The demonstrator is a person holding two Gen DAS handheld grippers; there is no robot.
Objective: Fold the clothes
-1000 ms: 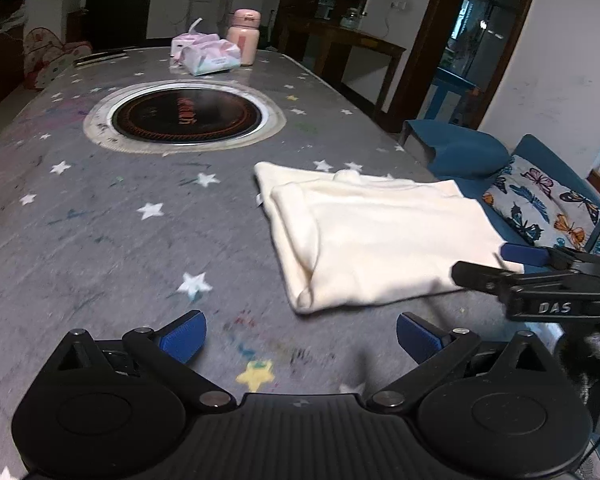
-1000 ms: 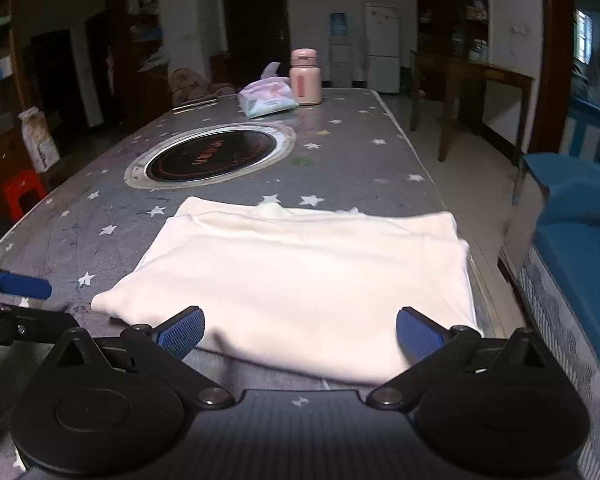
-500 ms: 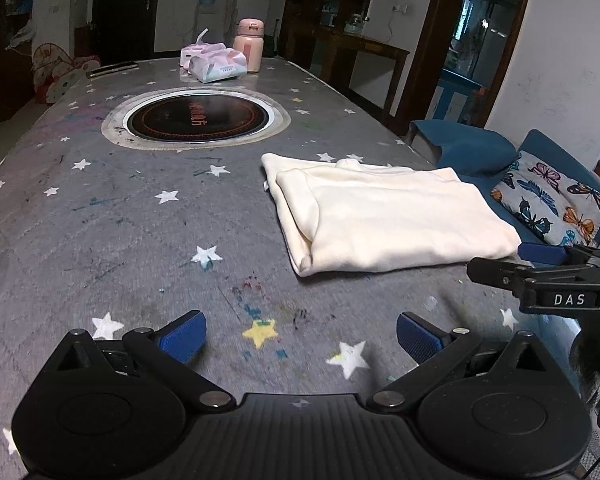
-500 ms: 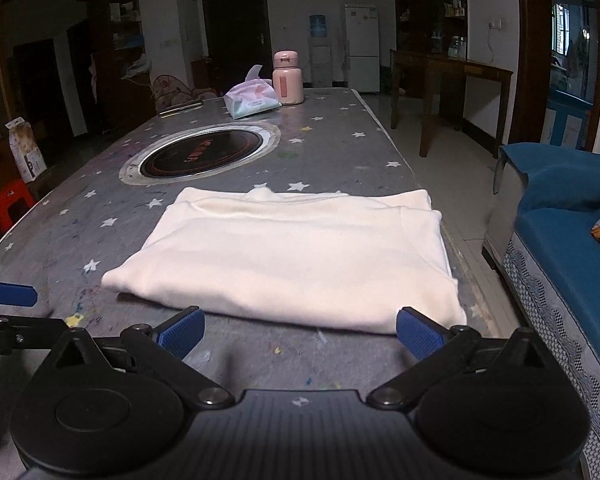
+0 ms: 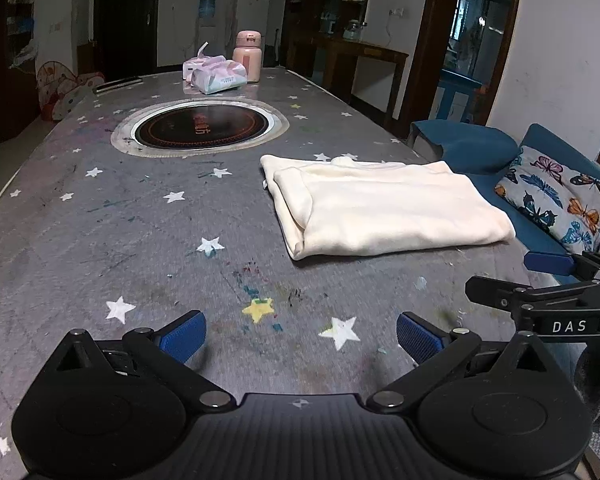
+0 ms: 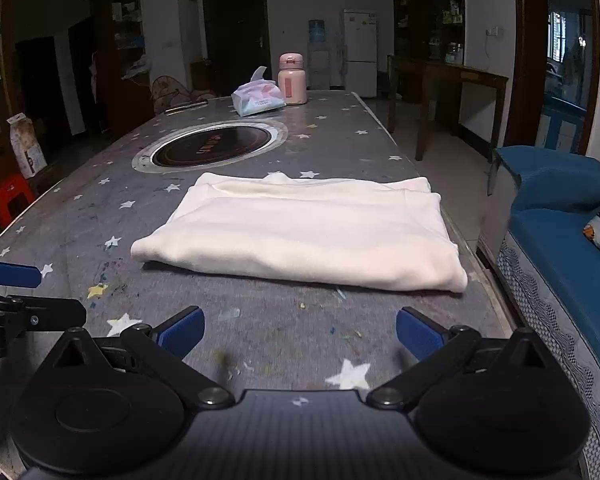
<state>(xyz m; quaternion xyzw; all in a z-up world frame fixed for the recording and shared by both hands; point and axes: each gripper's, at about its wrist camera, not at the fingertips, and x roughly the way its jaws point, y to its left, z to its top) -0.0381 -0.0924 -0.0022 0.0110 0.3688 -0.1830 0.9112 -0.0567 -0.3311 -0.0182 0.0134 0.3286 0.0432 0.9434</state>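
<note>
I count one folded cream fabric garment (image 6: pixel 300 236) on the grey star-printed table (image 5: pixel 100 220), lying flat near the table's right edge, beyond both grippers and touching neither. My left gripper (image 5: pixel 300 334) has its two blue-padded fingers spread wide, with nothing between them; it is above bare tabletop, well short of the garment. My right gripper (image 6: pixel 299 332) is likewise spread wide and holds nothing, with the garment's near folded edge just ahead of its fingertips.

Further items: one round black inset cooktop with a metal ring (image 5: pixel 202 128) in the table's middle; at the far end, one soft tissue pack (image 6: pixel 258 98) and one pink lidded bottle (image 6: pixel 292 79), standing upright just beside it. To the right, one blue sofa (image 6: pixel 560 240) carries one butterfly-print cushion (image 5: pixel 556 196).
</note>
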